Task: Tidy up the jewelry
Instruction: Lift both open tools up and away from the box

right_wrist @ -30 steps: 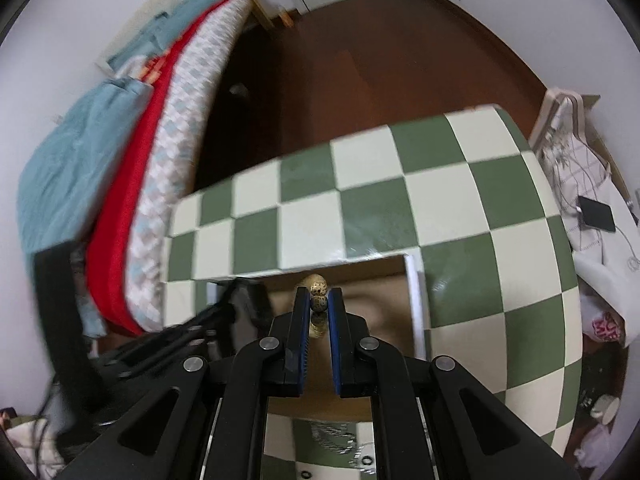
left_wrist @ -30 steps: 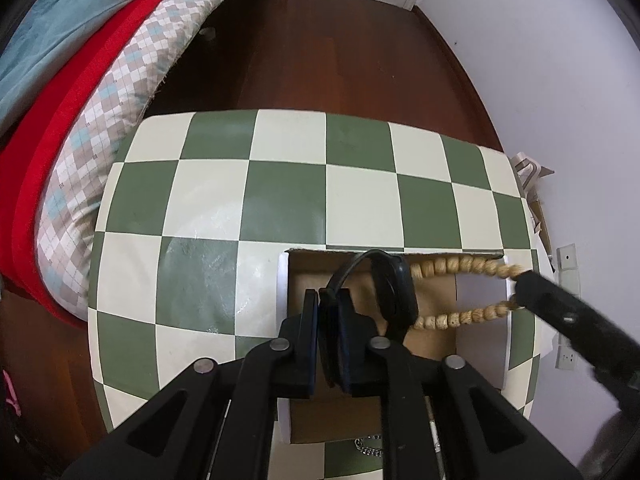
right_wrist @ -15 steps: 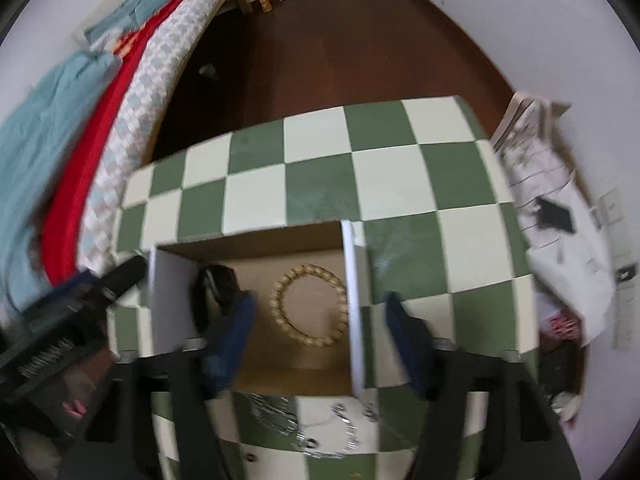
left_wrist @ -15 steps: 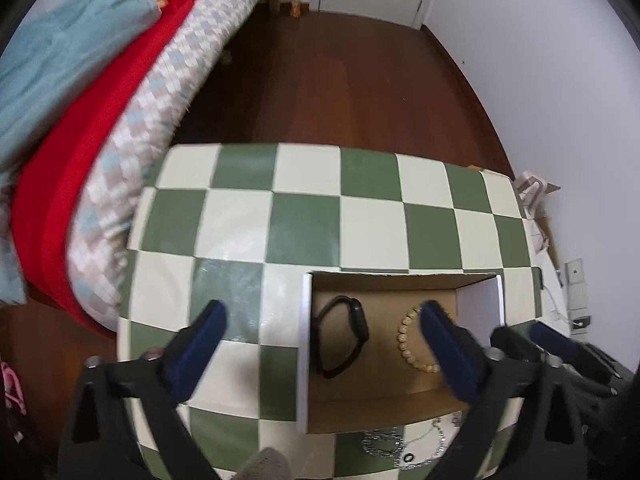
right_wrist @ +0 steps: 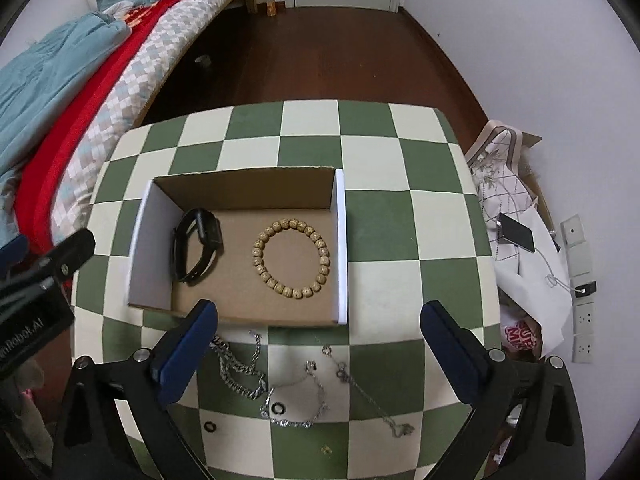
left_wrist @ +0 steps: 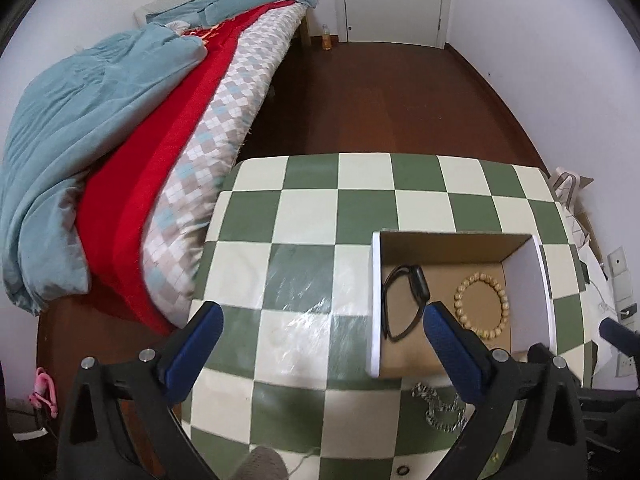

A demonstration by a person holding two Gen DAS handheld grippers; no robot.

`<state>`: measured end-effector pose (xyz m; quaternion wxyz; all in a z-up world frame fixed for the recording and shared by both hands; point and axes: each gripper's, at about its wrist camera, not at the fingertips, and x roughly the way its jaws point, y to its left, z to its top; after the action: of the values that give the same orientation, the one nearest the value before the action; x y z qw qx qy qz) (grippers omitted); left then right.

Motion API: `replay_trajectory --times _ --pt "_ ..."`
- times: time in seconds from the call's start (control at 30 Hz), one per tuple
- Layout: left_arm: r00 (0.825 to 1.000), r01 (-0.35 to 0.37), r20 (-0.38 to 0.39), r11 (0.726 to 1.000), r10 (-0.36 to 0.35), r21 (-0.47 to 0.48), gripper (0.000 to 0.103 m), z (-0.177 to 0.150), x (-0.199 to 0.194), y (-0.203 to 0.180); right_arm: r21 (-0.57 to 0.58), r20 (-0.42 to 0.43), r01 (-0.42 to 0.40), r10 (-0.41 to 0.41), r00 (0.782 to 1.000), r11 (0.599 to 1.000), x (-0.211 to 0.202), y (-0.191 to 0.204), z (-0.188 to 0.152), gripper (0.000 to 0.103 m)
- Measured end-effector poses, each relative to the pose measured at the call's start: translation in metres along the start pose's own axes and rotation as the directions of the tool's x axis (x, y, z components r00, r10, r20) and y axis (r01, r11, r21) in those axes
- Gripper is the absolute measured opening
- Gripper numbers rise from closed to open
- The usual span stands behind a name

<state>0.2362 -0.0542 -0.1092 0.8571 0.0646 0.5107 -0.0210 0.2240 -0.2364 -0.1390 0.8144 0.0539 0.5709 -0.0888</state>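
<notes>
Both pairs of tongs hang above the near edge of the table [right_wrist: 368, 216], its top checked green and cream. The right tongs [right_wrist: 318, 344] are spread wide and hold nothing; the left tongs [left_wrist: 320, 344] are likewise spread and empty, well toward the table's left side.

Nearest, along the near edge, lies loose jewelry: a chunky silver chain [right_wrist: 240, 368] in a heap, a finer silver chain [right_wrist: 316, 396] looped beside it, and a thin chain [right_wrist: 376, 400] trailing toward the right. Two small dark rings [right_wrist: 277, 407] sit on the cloth close by (one near the fine chain, one further left).

Just beyond them stands an open cardboard box [right_wrist: 340, 248] with white side walls. Inside, flat on its floor, a wooden bead bracelet [right_wrist: 291, 258] lies in a round loop toward the right wall, and a black smartwatch [right_wrist: 197, 245] lies on its side near the left wall, apart from the beads.

Past the table's far edge runs dark wooden floor [right_wrist: 320, 52], with a bed [left_wrist: 120, 128] piled with red and blue covers on the left.
</notes>
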Motion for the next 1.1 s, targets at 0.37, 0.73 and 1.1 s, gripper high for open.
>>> replay_trajectory --times 0.37,0.73,1.1 --pt "0.993 0.000 0.118 1.000 0.002 -0.010 0.102 -0.028 -0.070 0.008 0.001 0.150 0.015 -0.015 0.989 1.000 -0.077 0.002 -0.030 0.102" --pt "0.973 0.006 0.232 1.000 -0.004 -0.009 0.102 -0.055 -0.145 0.012 -0.014 0.288 0.032 -0.027 0.957 0.999 -0.159 0.002 -0.066 0.102" --pt "0.954 -0.037 0.294 0.997 0.054 -0.062 0.102 -0.093 -0.198 0.012 -0.014 0.342 -0.032 0.035 0.939 0.999 -0.206 -0.012 -0.116 0.102"
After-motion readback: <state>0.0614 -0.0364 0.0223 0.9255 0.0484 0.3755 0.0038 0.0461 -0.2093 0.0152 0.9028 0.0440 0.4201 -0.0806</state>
